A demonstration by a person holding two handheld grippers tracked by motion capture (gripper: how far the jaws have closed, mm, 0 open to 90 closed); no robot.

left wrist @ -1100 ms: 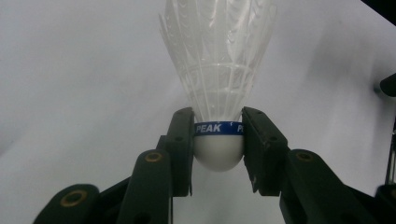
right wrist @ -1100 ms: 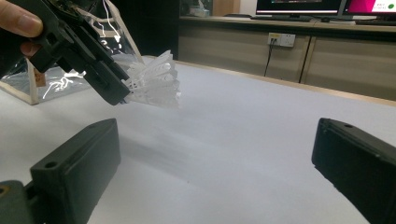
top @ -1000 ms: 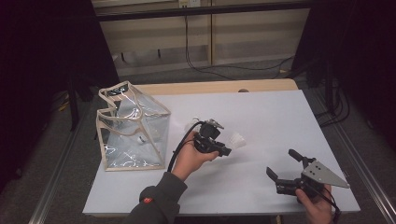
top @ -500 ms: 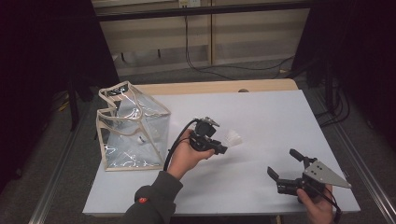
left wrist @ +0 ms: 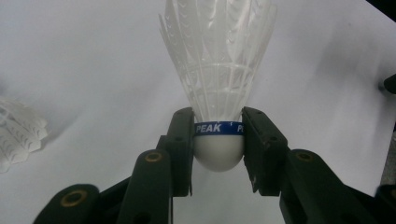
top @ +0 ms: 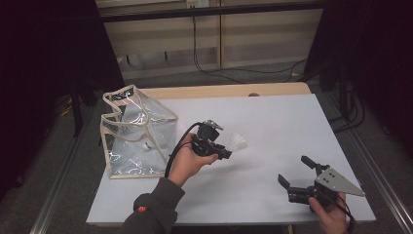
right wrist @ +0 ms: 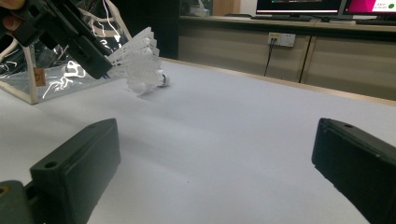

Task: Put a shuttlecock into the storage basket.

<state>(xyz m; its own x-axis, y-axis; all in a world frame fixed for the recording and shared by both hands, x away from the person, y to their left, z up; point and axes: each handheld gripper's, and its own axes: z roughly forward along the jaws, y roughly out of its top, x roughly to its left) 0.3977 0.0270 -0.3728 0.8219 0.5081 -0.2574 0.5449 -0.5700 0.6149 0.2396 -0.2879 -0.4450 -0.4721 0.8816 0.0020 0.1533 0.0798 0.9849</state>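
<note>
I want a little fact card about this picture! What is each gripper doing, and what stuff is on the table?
left gripper: shut on the shuttlecock, jaws pressing its round white cork at the blue band
shuttlecock: white, feathers pointing away from the gripper, lifted above the table
second shuttlecock: white, lying on the table
right gripper: open, holding nothing, low over the table's near right part
clear bag: see-through, beige edging, standing open at the table's left, something small and white inside
table: white top
</note>
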